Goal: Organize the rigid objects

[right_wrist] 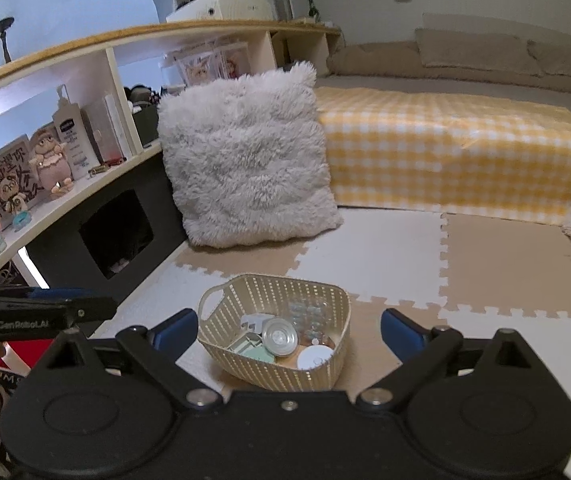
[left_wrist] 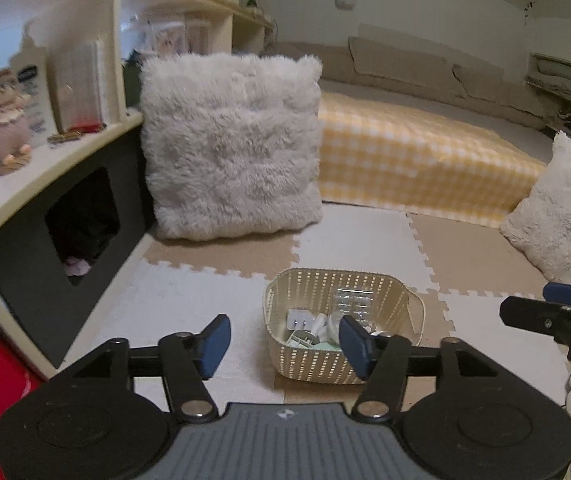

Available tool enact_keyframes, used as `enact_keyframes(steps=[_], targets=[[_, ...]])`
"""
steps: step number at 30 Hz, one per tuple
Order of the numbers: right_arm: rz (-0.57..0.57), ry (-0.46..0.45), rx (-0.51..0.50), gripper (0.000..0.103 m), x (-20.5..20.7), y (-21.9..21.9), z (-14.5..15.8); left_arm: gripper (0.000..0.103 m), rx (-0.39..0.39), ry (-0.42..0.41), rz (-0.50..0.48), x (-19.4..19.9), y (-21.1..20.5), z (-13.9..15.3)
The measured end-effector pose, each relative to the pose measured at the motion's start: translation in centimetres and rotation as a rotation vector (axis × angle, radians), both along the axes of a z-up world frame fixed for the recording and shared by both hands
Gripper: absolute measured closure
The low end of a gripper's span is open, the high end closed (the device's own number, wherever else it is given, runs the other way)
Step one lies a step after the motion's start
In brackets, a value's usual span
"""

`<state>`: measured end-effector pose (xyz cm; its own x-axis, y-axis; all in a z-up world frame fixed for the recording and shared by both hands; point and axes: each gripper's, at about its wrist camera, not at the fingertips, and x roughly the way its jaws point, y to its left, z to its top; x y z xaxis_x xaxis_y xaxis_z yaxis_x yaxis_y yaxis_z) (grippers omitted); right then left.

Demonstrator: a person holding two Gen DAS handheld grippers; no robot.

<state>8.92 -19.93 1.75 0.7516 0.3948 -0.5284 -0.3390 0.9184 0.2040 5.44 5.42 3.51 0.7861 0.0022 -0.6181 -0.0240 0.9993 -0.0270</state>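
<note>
A cream slotted basket sits on the foam mat, holding a plug, a round tin and a white disc. Behind it stands a fluffy pillow. Left gripper and right gripper are both spread, empty.

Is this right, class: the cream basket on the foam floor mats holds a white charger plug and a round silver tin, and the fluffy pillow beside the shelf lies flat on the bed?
Not quite. The fluffy pillow stands upright on the floor mats, leaning against the bed's end next to the shelf, as the right wrist view shows. The basket, charger plug and silver tin are as stated.
</note>
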Motion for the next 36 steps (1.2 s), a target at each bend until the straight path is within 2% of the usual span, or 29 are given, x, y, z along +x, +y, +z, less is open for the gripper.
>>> enact_keyframes(steps=[8,12,21,25,36], targets=[[-0.082,-0.084,-0.013,0.001,-4.0,-0.9,-0.5,0.026,0.003,-0.126,0.03,-3.9,-0.7,-0.4],[-0.116,-0.126,-0.033,0.0,-5.7,-1.0,-1.0,0.016,0.003,-0.157,0.021,-5.3,-1.1,-0.8],[-0.158,-0.184,-0.066,0.0,-7.6,-1.2,-1.6,0.004,0.035,-0.206,0.024,-7.3,-1.6,-1.7],[-0.156,-0.202,-0.079,0.0,-8.3,-1.1,-2.1,0.0,0.034,-0.228,0.027,-7.9,-1.7,-1.9],[-0.155,-0.222,-0.086,0.0,-8.8,-0.9,-2.2,0.0,0.052,-0.25,0.033,-8.5,-1.9,-2.4]])
